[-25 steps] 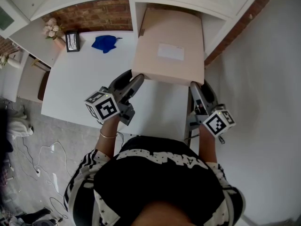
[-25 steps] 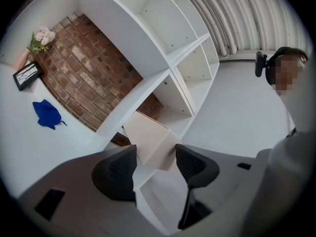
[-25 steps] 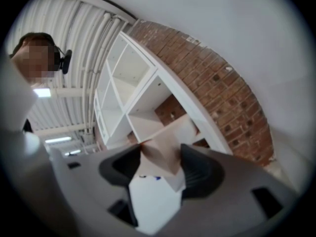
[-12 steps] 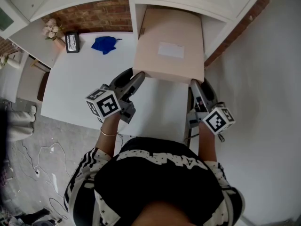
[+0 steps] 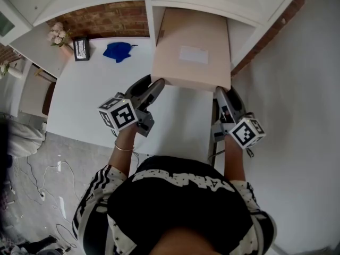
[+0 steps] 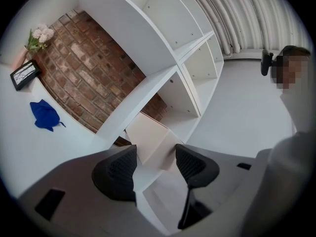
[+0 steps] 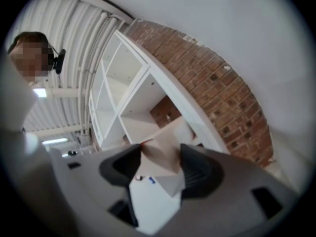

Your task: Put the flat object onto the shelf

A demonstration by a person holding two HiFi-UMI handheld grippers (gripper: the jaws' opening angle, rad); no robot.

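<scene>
Two claws clamp a flat cardboard box (image 5: 191,41) by its near corners, the left claw (image 5: 158,85) at left and the right claw (image 5: 218,92) at right. The box's far end sits inside the white shelf (image 5: 241,26). Only the head view shows its white label (image 5: 193,54); the gripper views show upper cubbies (image 7: 123,63).

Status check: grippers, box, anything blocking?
Both clamped: left gripper, right gripper, on flat box near corners. Far end inside shelf compartment. No obstruction visible.
</scene>
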